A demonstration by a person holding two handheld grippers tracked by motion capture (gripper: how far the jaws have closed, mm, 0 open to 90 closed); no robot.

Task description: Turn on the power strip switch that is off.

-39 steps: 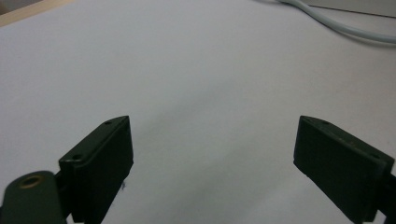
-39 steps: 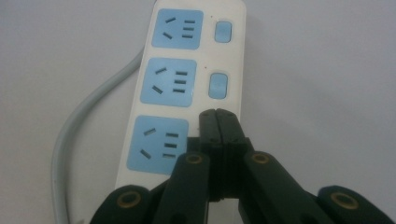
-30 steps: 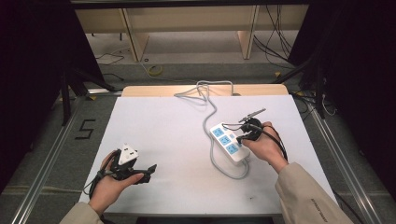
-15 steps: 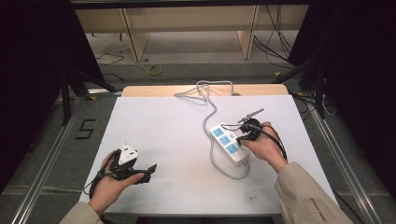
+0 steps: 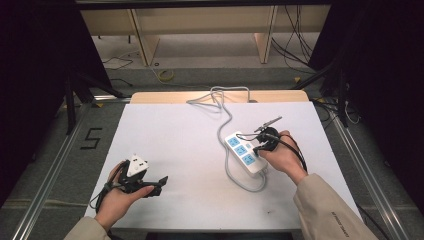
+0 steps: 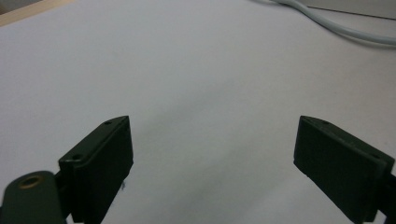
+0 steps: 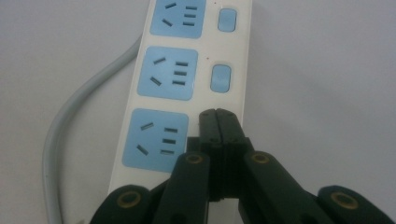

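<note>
Power strip (image 5: 245, 153): white, three blue sockets in a row, each with a small blue switch beside it, lying on the white table (image 5: 180, 135) right of its middle. Everything else is placed from it, going left to right.

Well to the left of the strip, near the table's front edge, the left gripper (image 5: 152, 182) sits in the person's left hand (image 5: 117, 197), pointing toward the strip. In the left gripper view its two black jaws stand wide apart over bare white tabletop, with nothing between them (image 6: 212, 158).

Just left of the strip, its grey cord (image 5: 227, 165) loops round the near end, runs along the strip's left side and then goes to the far edge of the table, where it coils; the right gripper view shows the same cord curving beside the sockets (image 7: 60, 135).

At the strip's right edge, by the nearest socket, the right gripper (image 5: 260, 148) rests its tip on the strip, held by the person's right hand (image 5: 282, 157). In the right gripper view its jaws are pressed flat together with nothing clamped (image 7: 219, 123), the tip lying on the white casing where the nearest socket's switch would be, below the middle switch (image 7: 220, 78).
</note>
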